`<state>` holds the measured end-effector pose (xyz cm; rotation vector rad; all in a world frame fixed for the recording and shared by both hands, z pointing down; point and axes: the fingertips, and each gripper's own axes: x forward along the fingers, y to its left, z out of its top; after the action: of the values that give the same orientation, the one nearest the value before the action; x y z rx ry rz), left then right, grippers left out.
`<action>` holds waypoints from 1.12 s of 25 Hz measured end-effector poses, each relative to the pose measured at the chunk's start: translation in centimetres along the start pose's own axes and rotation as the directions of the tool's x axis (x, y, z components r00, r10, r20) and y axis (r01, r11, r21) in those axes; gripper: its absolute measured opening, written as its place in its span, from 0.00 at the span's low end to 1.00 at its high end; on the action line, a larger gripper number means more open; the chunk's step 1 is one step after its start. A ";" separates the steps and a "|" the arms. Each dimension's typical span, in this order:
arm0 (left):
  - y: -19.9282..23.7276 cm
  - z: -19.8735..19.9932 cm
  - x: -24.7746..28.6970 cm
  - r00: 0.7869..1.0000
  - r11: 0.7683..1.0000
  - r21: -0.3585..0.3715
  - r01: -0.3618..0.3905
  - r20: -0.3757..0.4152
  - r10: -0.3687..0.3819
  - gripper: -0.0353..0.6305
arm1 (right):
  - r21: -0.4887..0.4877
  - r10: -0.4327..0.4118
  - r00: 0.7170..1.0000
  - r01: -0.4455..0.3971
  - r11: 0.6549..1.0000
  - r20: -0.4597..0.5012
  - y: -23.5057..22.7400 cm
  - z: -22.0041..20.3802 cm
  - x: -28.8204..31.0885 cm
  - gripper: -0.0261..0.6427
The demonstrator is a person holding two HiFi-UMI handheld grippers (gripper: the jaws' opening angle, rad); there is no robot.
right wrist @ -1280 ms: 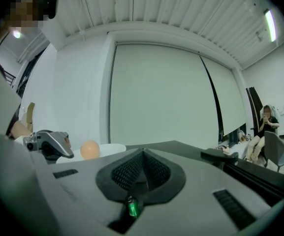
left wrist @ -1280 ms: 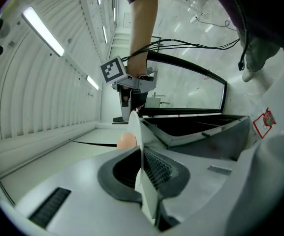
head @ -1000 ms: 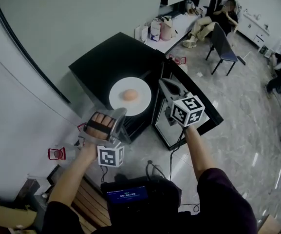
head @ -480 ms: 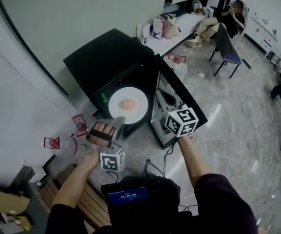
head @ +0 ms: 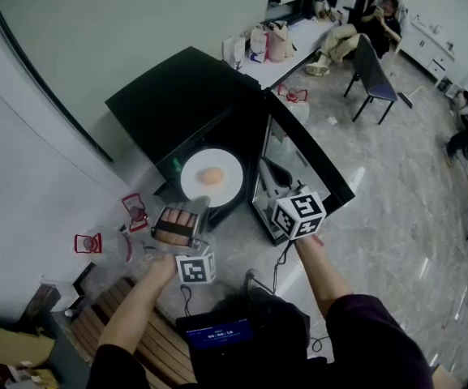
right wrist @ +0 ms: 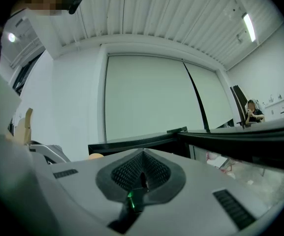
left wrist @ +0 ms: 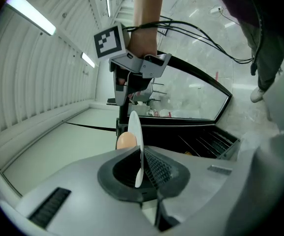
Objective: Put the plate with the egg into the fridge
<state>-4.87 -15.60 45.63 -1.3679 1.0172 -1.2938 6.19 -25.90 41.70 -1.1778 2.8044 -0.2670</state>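
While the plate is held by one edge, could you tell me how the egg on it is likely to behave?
The egg lies loose on a nearly flat plate, so it would probably roll with any tilt. The left gripper pinches just one rim, so the plate may sag.

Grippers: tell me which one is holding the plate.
The left gripper: its jaws are clamped on the rim of the white plate, which carries the egg. The right gripper has its jaws shut on nothing.
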 end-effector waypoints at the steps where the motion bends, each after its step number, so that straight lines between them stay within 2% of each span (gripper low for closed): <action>1: -0.8 -0.1 0.5 1.000 1.000 -0.010 0.005 -0.009 -0.005 0.08 | 0.000 -0.013 1.000 0.013 1.000 0.000 0.1 -0.6 -0.1 0.05; 6: -6.4 -0.5 5.2 0.996 0.998 -0.028 0.063 -0.067 -0.065 0.08 | 0.025 -0.062 0.998 0.063 0.998 -0.016 -0.8 -5.0 0.2 0.05; 9: -10.1 -1.0 9.3 0.987 0.994 -0.065 0.093 -0.125 -0.100 0.08 | 0.026 -0.065 0.997 0.066 0.998 -0.037 -1.8 -7.9 0.8 0.05; 12: -14.1 -2.0 14.1 0.967 0.986 -0.113 0.122 -0.212 -0.144 0.08 | 0.017 -0.044 0.997 0.046 0.999 -0.070 -2.6 -10.9 1.3 0.05; 15: -17.1 -2.6 19.1 0.946 0.980 -0.161 0.114 -0.284 -0.156 0.08 | 0.018 -0.007 0.997 0.008 1.000 -0.080 -3.6 -14.1 1.7 0.05; 17: -19.2 -3.5 22.3 0.928 0.977 -0.177 0.120 -0.330 -0.174 0.08 | 0.012 0.015 0.996 -0.014 1.000 -0.085 -4.2 -15.8 2.3 0.05; 21: -22.9 -6.3 27.4 0.887 0.970 -0.193 0.150 -0.408 -0.218 0.08 | 0.030 0.009 0.994 -0.006 1.000 -0.109 -6.3 -18.7 3.3 0.05; 24: -24.6 -7.9 30.1 0.858 0.963 -0.206 0.173 -0.448 -0.250 0.08 | 0.051 0.028 0.993 -0.022 0.998 -0.118 -7.7 -20.6 4.3 0.05; 28: -25.8 -8.7 31.7 0.849 0.959 -0.204 0.196 -0.455 -0.270 0.08 | 0.064 0.040 0.992 -0.033 0.997 -0.119 -9.1 -21.3 5.7 0.05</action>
<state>-11.71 -42.49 76.93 -1.3420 1.3332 -1.8336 5.43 -33.53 64.29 -1.1323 2.8937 -0.4328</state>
